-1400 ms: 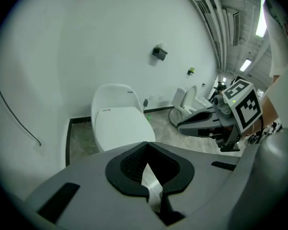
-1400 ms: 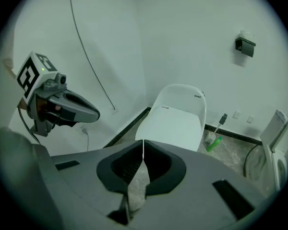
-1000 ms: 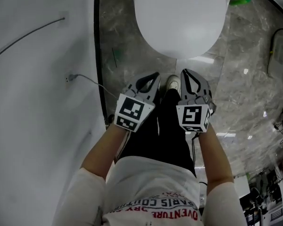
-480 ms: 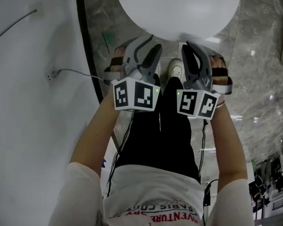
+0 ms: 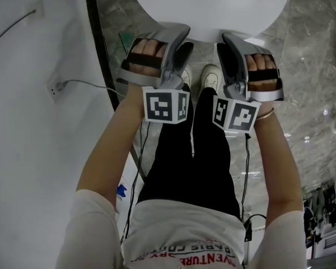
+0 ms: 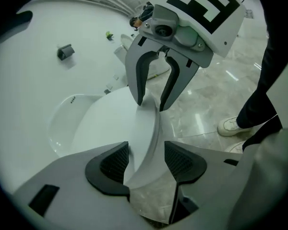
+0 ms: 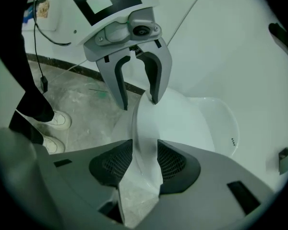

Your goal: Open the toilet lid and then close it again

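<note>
The white toilet lid [image 5: 213,4] fills the top of the head view, lying low over the bowl. My left gripper [image 5: 182,41] and right gripper [image 5: 227,46] sit side by side at its front rim. In the left gripper view, my left gripper [image 6: 146,159] straddles the lid [image 6: 110,123] rim; its jaws have just been opening and stand wide. The right gripper [image 6: 151,104] shows beyond, also over the rim. In the right gripper view, my right gripper [image 7: 144,162] has the lid [image 7: 177,114] edge between its pads, jaws just opened. The left gripper [image 7: 139,103] is ahead.
The person's white shoes [image 5: 213,77] stand on the grey marble floor [image 5: 302,66] just before the toilet. A white wall [image 5: 33,122] with a cable [image 5: 84,84] and a dark baseboard runs along the left. The toilet's white body [image 6: 62,123] lies behind the lid.
Both grippers sank to the lid's front rim and rolled onto their sides. Their jaws went from shut to open, now straddling the rim. The lid looms larger in view.
</note>
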`<state>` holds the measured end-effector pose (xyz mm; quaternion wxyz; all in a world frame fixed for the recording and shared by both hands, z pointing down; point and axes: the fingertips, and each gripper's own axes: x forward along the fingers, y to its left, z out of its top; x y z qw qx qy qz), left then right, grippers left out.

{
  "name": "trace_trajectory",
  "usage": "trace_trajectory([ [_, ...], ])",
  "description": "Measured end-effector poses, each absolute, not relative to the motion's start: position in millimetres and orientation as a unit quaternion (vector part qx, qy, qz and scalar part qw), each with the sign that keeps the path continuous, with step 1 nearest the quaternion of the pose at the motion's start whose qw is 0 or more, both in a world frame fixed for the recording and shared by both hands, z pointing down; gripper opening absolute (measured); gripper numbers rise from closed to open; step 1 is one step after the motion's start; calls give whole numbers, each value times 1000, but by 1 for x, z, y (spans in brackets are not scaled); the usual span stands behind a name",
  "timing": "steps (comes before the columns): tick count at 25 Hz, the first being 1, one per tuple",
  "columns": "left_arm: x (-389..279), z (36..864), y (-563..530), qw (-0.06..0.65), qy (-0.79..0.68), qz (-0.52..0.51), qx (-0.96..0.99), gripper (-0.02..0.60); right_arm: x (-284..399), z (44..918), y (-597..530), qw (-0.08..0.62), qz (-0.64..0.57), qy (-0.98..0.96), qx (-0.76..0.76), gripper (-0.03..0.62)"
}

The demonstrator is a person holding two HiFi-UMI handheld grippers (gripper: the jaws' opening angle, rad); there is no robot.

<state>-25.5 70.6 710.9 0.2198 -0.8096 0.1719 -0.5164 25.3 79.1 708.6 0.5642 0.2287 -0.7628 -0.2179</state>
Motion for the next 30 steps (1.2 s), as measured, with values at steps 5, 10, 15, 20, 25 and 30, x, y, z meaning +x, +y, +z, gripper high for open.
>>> trace_trajectory([
  [5, -27, 712, 70, 248, 197, -516, -796, 232, 24, 711, 79, 566, -236, -754, 235, 117],
  [10, -26, 707, 62, 248, 222, -510, -793, 232, 24, 703, 77, 561, -245, -753, 243, 117],
  [15, -24, 706, 61, 236, 214, -521, -792, 232, 25, 699, 77, 558, -249, -755, 238, 141],
  [20, -24, 702, 60, 199, 221, -509, -808, 230, 27, 695, 78, 558, -254, -755, 232, 140],
  [25, -21, 693, 64, 210, 232, -494, -811, 196, 30, 683, 79, 549, -263, -757, 238, 140],
  [30, -21, 672, 61, 212, 239, -478, -818, 176, 31, 663, 76, 539, -277, -758, 243, 126],
])
